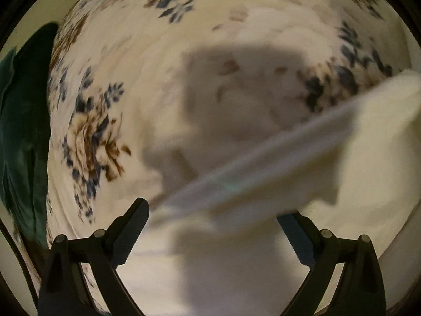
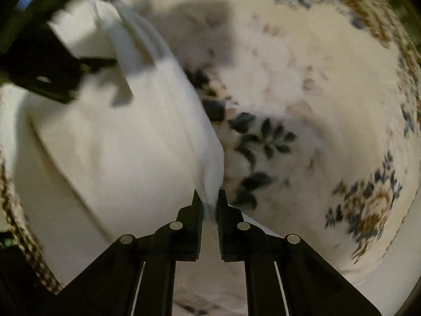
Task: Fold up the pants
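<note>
The white pants [image 2: 110, 144] hang as a lifted sheet over a floral bedsheet [image 2: 329, 110]. My right gripper [image 2: 210, 197] is shut on a bunched edge of the pants. In the left wrist view my left gripper [image 1: 213, 213] is open, its fingers wide apart, and a blurred edge of the pants [image 1: 263, 155] runs across just in front of it without being pinched. The left gripper also shows in the right wrist view [image 2: 52, 60], at the far corner of the cloth. Both views are motion-blurred.
The bedsheet [image 1: 126, 84] is white with blue and brown flowers. A dark green fabric [image 1: 23, 121] lies along the bed's left edge. Shadows of the grippers and the cloth fall on the sheet.
</note>
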A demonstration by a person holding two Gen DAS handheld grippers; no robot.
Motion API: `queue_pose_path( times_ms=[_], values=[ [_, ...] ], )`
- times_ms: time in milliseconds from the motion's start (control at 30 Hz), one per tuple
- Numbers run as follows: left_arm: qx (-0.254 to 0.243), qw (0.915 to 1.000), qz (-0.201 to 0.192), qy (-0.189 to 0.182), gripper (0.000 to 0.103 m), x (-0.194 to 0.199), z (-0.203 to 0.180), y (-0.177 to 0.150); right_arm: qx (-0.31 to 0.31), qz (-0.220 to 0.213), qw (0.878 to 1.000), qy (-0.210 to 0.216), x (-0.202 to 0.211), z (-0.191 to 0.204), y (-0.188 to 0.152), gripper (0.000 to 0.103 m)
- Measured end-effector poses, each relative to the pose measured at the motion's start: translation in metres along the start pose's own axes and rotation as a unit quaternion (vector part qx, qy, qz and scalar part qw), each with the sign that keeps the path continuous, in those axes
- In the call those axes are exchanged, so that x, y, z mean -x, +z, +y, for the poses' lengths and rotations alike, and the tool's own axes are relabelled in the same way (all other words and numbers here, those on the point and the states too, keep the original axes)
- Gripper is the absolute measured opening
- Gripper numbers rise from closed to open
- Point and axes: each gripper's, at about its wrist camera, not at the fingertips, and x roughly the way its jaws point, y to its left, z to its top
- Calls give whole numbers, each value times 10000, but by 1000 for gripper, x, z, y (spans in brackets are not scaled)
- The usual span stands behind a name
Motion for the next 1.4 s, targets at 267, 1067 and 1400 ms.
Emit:
queue_pose_path(
  times_ms=[267,1067,1400],
  values=[
    [-515,9944,-249,-891,36,9,-9,6,-63,-596,9980,178,50,19,-30,9],
    [3148,9222,57,-2244,11,84,-125,-229,-2912,-408,9463,1346,46,172,-204,10],
    [3450,9131,236,-2160,19,30,-156,-254,-3539,33,9239,1455,-20,202,-234,14]
  ],
)
